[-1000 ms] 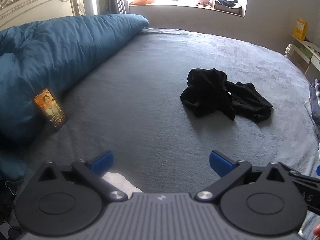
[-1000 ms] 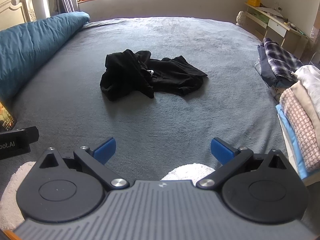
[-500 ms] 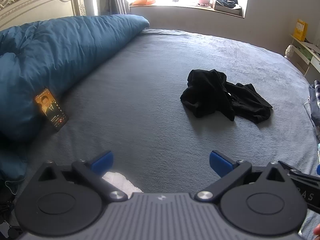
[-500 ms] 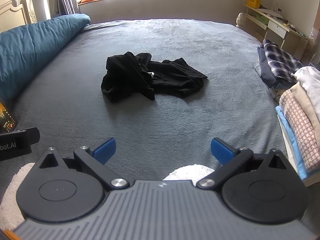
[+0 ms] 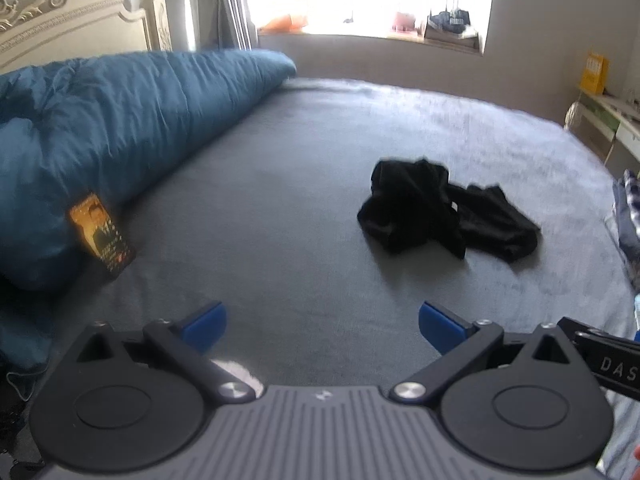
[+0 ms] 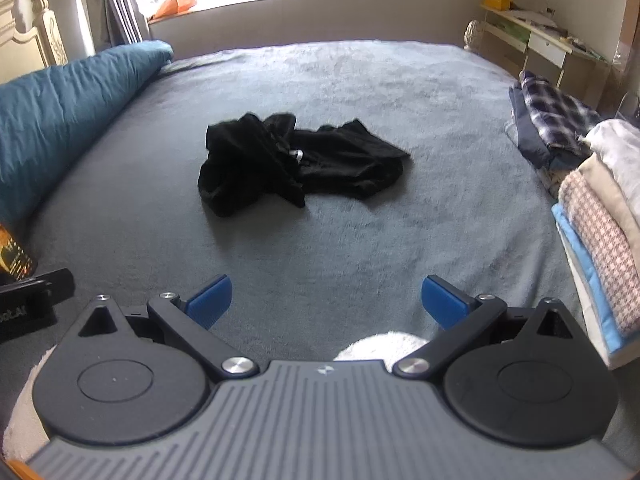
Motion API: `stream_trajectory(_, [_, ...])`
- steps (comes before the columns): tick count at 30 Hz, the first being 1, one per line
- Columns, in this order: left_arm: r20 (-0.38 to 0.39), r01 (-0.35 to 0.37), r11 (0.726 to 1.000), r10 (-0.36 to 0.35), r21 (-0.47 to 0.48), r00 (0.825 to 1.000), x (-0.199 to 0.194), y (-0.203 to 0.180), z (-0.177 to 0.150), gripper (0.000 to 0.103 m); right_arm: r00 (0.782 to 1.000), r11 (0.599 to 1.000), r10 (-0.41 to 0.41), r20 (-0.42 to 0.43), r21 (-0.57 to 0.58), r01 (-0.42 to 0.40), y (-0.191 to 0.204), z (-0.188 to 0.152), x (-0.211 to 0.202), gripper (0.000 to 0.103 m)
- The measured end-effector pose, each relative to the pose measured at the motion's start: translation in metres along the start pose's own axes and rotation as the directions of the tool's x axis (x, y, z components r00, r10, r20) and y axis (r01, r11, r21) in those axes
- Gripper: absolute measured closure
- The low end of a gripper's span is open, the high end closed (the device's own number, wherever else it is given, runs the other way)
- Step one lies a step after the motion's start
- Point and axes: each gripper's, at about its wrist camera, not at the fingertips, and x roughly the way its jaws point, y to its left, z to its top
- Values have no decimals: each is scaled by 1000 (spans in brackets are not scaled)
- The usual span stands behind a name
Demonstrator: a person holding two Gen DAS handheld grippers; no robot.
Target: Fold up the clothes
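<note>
Right wrist view showed the garment (image 6: 296, 164) slightly nearer than a second before; both grippers (image 6: 325, 300) (image 5: 322, 326), spread and empty, were closing in, well short of it

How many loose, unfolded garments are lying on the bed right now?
1: a crumpled black garment mid-bed on the grey cover, ahead of both open grippers. It might be more than one piece bunched together; I can't tell.

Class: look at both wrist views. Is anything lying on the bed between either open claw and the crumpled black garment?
Nothing visible. Bare grey bedcover runs from the left claw and right claw to the black garment.
</note>
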Motion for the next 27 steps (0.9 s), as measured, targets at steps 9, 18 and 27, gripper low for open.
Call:
stream_trajectory(9, [81, 54, 998, -57, 40, 995, 12, -8, 5, 0, 997, 998, 65, 52, 14, -66, -14, 16, 17, 1])
stream_trajectory(18, [88, 267, 962, -262, -54, 961, 96, -8, 24, 0, 951, 966, 259, 168, -54, -253, -16, 42, 70, 1])
stream_trajectory(27, [-17, 309, 950, -310, -49, 951, 218, -32, 66, 0, 989, 988, 147, 3, 55, -147, -43, 98, 184, 1])
